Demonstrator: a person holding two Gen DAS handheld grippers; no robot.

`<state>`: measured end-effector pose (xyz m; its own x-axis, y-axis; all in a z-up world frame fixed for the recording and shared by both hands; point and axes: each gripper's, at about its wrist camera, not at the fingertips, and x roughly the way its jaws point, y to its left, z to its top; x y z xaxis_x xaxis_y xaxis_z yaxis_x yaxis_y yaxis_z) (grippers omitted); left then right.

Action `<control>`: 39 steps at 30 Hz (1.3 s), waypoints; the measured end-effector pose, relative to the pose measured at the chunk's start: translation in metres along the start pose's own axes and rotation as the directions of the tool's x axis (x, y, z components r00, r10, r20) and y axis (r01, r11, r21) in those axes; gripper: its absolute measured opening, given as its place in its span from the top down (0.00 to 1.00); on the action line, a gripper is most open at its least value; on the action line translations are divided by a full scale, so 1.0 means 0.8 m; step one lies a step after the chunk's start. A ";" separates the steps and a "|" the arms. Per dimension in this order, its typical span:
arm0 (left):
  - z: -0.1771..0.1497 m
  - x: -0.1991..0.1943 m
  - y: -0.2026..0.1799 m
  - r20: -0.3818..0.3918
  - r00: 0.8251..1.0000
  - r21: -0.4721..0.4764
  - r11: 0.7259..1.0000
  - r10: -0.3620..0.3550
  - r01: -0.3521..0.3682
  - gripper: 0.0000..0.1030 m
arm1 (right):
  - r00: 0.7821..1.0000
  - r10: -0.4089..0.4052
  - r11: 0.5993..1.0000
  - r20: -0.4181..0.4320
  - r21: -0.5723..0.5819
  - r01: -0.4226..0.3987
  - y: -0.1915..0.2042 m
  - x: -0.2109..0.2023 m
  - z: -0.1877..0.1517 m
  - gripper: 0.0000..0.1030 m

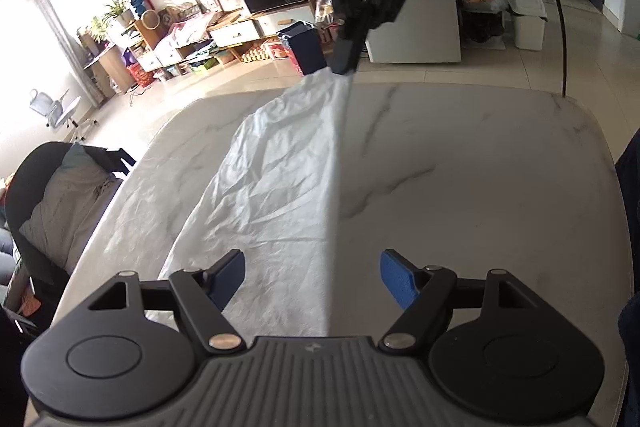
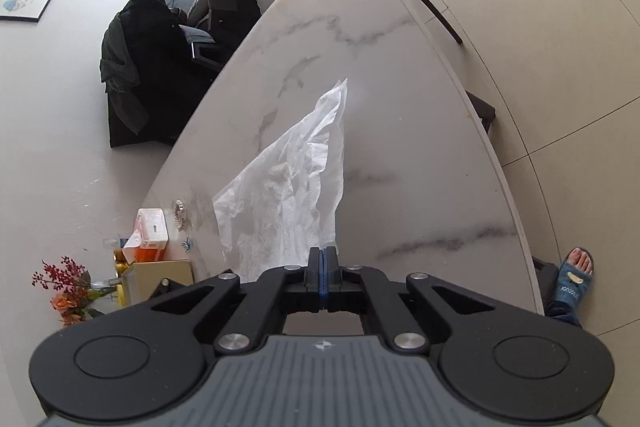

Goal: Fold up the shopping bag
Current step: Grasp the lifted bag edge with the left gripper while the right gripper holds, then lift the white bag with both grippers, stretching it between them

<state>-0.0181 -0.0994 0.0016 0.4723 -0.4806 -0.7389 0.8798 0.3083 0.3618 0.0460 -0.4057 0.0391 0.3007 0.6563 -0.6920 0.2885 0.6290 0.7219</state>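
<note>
A crinkled white shopping bag (image 1: 276, 179) lies stretched along the marble table (image 1: 460, 167). My left gripper (image 1: 312, 279) hovers open just above the bag's near end, blue pads wide apart and nothing between them. In the left wrist view my right gripper (image 1: 344, 67) is shut on the bag's far corner and lifts it off the table. The right wrist view shows its fingers (image 2: 323, 259) closed together on the bag (image 2: 292, 183), which hangs down from them to the table (image 2: 420, 147) and tapers to a point.
A tissue box (image 2: 148, 235), a small ornament (image 2: 180, 214) and flowers (image 2: 68, 287) sit at the table's left end. A dark chair with a grey cushion (image 1: 60, 203) stands beside the table. A person's sandalled foot (image 2: 576, 275) is on the tiled floor.
</note>
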 end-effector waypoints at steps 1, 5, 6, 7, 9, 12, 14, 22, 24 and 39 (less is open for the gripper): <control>0.001 0.006 -0.002 -0.007 1.000 0.010 1.000 0.002 -0.002 0.33 | 1.000 0.009 1.000 0.002 0.012 -0.009 0.000 -0.002 0.000 1.00; 0.002 0.029 -0.003 -0.049 0.999 0.024 1.000 0.019 -0.018 0.49 | 0.999 0.037 0.998 0.008 0.042 -0.038 0.003 -0.013 -0.001 1.00; 0.002 0.032 -0.002 -0.059 0.998 0.022 1.000 0.017 -0.015 0.55 | 0.999 0.041 0.998 0.010 0.045 -0.041 0.002 -0.016 -0.001 1.00; 0.001 0.035 0.000 -0.070 0.997 0.021 1.000 0.014 -0.013 0.71 | 0.999 0.046 0.998 0.014 0.048 -0.046 0.001 -0.018 0.000 1.00; -0.002 0.042 0.007 -0.101 0.995 -0.001 1.000 -0.025 0.025 0.91 | 0.998 0.052 0.997 0.025 0.051 -0.054 -0.002 -0.021 0.001 1.00; -0.002 0.046 0.018 -0.114 0.991 -0.045 0.997 -0.064 0.059 0.93 | 0.999 0.042 0.999 0.032 0.023 -0.043 -0.004 -0.022 -0.001 1.00; 0.000 0.049 0.030 -0.127 0.987 -0.085 0.992 -0.099 0.089 0.93 | 0.999 0.025 1.000 0.030 -0.014 -0.025 -0.004 -0.020 -0.003 1.00; 0.006 0.062 0.067 -0.150 0.963 -0.174 0.965 -0.224 0.198 0.94 | 0.962 -0.174 0.772 0.209 -0.578 0.265 0.051 -0.027 -0.036 0.43; 0.008 0.064 0.073 -0.155 0.957 -0.177 0.960 -0.245 0.217 0.94 | 0.944 -0.180 0.546 0.278 -0.770 0.331 0.077 -0.020 -0.066 0.19; 0.014 0.084 0.101 -0.165 0.918 -0.219 0.921 -0.361 0.323 0.93 | 0.871 -0.269 -0.599 0.411 -0.779 0.182 0.098 0.172 -0.184 0.38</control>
<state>0.0849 -0.1159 -0.0126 0.1070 -0.4170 -0.9026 0.9509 0.3081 -0.0296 -0.0241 -0.2047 0.0002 0.5574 0.2312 -0.7974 -0.8268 0.0672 -0.5584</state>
